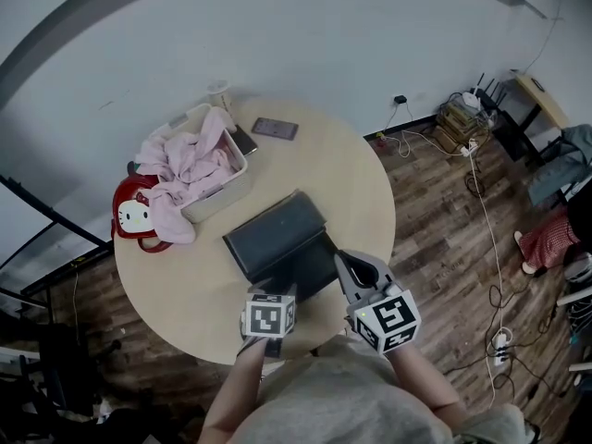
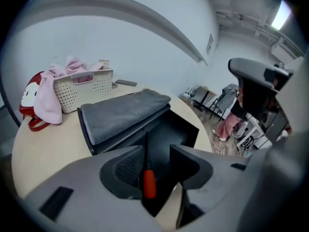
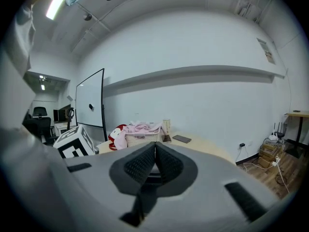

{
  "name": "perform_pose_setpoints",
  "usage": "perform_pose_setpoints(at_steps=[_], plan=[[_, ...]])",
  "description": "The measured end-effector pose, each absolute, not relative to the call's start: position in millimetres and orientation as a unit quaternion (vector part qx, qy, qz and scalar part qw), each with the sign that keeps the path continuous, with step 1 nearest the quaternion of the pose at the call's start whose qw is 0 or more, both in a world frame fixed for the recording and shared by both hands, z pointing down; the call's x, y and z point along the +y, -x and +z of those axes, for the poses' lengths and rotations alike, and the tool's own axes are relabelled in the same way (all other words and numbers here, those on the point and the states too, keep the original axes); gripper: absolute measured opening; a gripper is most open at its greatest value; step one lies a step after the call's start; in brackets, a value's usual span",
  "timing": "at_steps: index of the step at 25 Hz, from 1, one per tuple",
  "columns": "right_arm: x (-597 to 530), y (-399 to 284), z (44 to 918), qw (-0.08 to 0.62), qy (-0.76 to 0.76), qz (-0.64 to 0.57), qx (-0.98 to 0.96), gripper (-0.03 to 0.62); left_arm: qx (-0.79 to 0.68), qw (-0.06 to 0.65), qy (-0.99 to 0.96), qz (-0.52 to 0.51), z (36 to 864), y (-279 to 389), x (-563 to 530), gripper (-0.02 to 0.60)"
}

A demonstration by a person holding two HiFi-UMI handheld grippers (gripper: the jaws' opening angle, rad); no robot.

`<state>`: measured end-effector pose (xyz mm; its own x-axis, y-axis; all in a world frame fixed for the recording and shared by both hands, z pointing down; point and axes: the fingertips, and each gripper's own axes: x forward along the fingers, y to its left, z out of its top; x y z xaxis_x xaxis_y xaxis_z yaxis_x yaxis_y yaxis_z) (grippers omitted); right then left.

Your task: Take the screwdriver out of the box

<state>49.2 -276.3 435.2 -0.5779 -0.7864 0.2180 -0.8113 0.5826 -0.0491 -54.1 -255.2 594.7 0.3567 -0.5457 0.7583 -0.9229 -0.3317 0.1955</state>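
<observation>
The round table [image 1: 361, 183] is viewed from steeply overhead by the head camera. The left gripper view is angled down, close over the open box [image 2: 181, 129]; the right gripper view is held nearly level, facing the wall [image 3: 193, 100]. The basket [image 1: 222, 194] on the table's far side is shared by all three views.
</observation>
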Motion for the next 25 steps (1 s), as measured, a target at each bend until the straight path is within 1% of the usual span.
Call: perform_pose_setpoints(at_steps=[5, 8, 13, 16, 19, 21, 25], plan=[[-292.2, -58.2, 434.1, 0.088, -0.434, 0.075, -0.894, 0.002, -0.466, 0.306, -0.733, 0.389, 620.7, 50.1, -267.5, 0.162], [-300.3, -63.2, 434.6, 0.086, -0.428, 0.079, -0.896, 0.001, -0.431, 0.321, -0.713, 0.450, 640.4, 47.2, -263.4, 0.151], [-309.2, -67.4, 434.9, 0.080, -0.421, 0.082, -0.900, 0.002, -0.375, 0.344, -0.683, 0.524, 670.5, 45.2, -251.3, 0.142], [-312.4, -70.8, 435.1, 0.079, -0.421, 0.084, -0.900, 0.002, -0.365, 0.331, -0.662, 0.565, 684.6, 50.3, -250.1, 0.130], [-314.3, -76.4, 435.4, 0.079, -0.423, 0.087, -0.898, 0.001, -0.363, 0.319, -0.645, 0.591, 691.0, 53.1, -253.6, 0.107], [-315.0, -79.4, 435.6, 0.079, -0.425, 0.088, -0.898, 0.002, -0.359, 0.324, -0.638, 0.600, 693.7, 53.6, -254.8, 0.100], [-316.1, -83.5, 438.4, 0.077, -0.428, 0.089, -0.896, 0.002, -0.346, 0.337, -0.636, 0.602, 694.9, 53.4, -255.5, 0.100]])
